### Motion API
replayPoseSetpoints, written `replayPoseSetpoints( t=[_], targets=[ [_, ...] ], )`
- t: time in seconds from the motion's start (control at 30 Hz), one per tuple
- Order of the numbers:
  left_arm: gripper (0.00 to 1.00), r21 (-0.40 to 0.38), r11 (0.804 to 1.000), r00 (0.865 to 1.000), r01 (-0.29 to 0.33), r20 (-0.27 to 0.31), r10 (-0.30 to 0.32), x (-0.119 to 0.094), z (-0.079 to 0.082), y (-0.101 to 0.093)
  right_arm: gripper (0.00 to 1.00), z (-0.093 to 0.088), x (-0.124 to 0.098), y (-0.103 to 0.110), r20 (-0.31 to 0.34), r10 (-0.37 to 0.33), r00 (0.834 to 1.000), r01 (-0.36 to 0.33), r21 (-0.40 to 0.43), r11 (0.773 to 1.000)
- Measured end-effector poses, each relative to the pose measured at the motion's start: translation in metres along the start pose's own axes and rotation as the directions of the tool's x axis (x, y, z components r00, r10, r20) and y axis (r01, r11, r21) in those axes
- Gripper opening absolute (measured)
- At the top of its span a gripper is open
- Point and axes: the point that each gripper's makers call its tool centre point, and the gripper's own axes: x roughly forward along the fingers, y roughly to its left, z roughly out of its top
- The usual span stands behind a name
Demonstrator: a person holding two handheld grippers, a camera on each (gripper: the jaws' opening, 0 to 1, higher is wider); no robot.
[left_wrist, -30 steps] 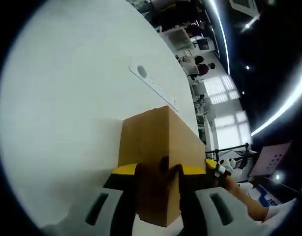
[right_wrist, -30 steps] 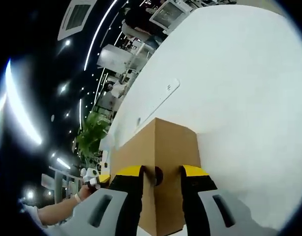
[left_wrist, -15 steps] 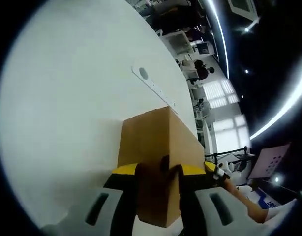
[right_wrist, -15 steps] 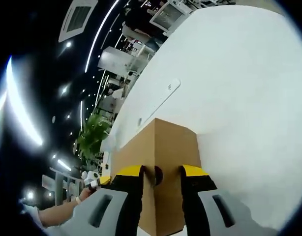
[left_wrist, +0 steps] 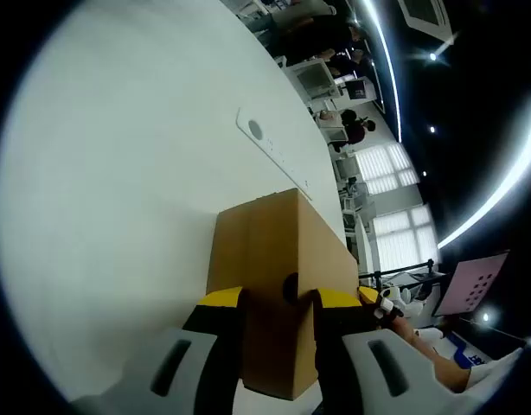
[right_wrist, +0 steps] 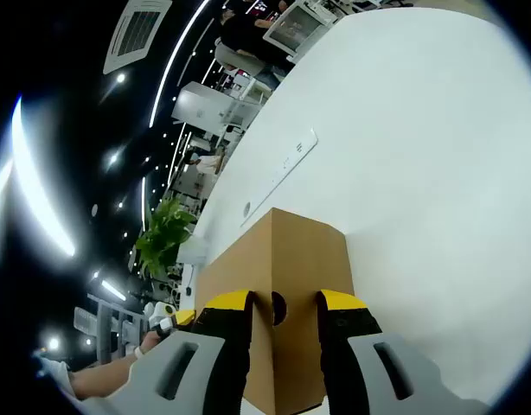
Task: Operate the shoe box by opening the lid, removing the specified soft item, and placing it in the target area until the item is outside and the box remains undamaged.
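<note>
The shoe box (left_wrist: pixel 274 259) is plain brown cardboard with its lid down, so whatever it holds is hidden. It stands on a wide white table (left_wrist: pixel 118 173), close to the table's near edge, with bare white surface reaching away behind it. No print, label or logo can be made out on the faces that show.

In the left gripper view, the left gripper (left_wrist: pixel 278 320) has one end of the box between its yellow-tipped jaws; the jaws press against the cardboard on either side of a small dark finger hole (left_wrist: pixel 291 285) in the end wall, closed on the box. In the right gripper view, the right gripper (right_wrist: pixel 283 322) does the same at the opposite end of the shoe box (right_wrist: pixel 287 277), its jaws clamped on the cardboard either side of the finger hole (right_wrist: pixel 278 307) there.

Farther along the table (right_wrist: pixel 421 156) lies a long flat white strip (right_wrist: pixel 283 173) with a round spot near one end, set flush in the surface, probably a cable cover, though it is too small to be sure. It also shows in the left gripper view as the strip (left_wrist: pixel 270 147) beyond the box.

A hand (left_wrist: pixel 399 316) shows past the far end of the box. Beyond the table's far edge there are monitors (right_wrist: pixel 296 26), a green plant (right_wrist: pixel 166 238), bright windows (left_wrist: pixel 382 164) and long ceiling lights (left_wrist: pixel 499 186).
</note>
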Motion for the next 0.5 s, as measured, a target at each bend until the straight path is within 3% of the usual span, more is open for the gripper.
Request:
replayPoseSetpoints(
  t=[0.5],
  targets=[
    [0.30,-0.007,1.000,1.000,0.021,0.009,-0.021,-0.0033,-0.0043,0.0000,0.28,-0.0028,-0.0001,0.0000,0.026,-0.005,1.000,0.004,0.008,1.000]
  ],
)
